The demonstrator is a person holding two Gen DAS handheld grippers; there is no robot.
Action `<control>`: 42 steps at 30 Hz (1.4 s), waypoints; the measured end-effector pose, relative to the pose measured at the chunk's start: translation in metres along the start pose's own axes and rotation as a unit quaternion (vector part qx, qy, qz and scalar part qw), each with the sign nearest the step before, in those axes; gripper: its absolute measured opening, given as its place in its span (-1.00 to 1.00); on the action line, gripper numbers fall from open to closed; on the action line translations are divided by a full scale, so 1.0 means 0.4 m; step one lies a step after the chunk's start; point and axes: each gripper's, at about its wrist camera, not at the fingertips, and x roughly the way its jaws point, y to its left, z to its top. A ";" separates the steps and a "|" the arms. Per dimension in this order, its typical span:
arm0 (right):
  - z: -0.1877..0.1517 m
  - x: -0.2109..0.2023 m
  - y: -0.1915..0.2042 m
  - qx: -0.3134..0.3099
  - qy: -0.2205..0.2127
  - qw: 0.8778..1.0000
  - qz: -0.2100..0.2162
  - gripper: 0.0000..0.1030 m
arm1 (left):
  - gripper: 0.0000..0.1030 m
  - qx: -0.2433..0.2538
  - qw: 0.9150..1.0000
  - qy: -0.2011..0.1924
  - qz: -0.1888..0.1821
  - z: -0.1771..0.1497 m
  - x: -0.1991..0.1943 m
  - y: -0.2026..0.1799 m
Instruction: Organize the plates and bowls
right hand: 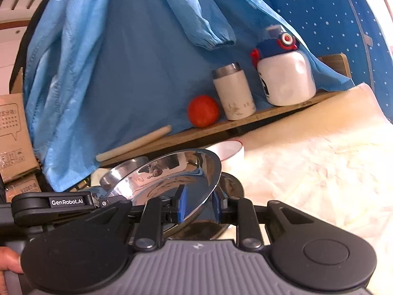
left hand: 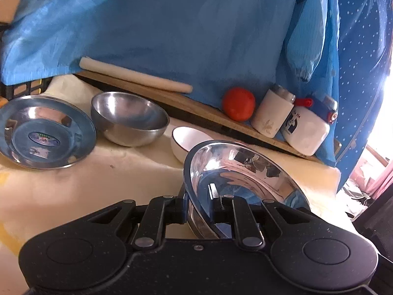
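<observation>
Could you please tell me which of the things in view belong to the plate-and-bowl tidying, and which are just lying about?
Part of the job:
- shiny steel plate, gripped by both the left tongs and right tongs
- flat steel plate
- steel bowl
- white bowl

Just lying about:
- rolling pin
- tomato
- white flask
- white bottle
- blue cloth

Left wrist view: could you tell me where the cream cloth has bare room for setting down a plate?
Free: cream cloth in front of the flat steel plate and deep steel bowl. Crowded: around the white bowl and the steel plate in the left gripper.
</observation>
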 end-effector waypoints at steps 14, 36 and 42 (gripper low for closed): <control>-0.005 0.026 -0.024 -0.002 0.025 1.000 -0.015 -0.48 | -0.66 0.045 0.998 0.004 0.043 -0.015 0.031 -0.049; -0.004 0.028 0.000 -0.036 0.040 0.998 -0.033 -0.11 | -0.56 0.070 0.995 0.009 0.068 -0.023 0.032 -0.071; -0.007 0.032 0.008 -0.046 0.046 0.997 -0.031 0.09 | -0.55 0.059 0.996 0.007 0.068 -0.023 0.025 -0.062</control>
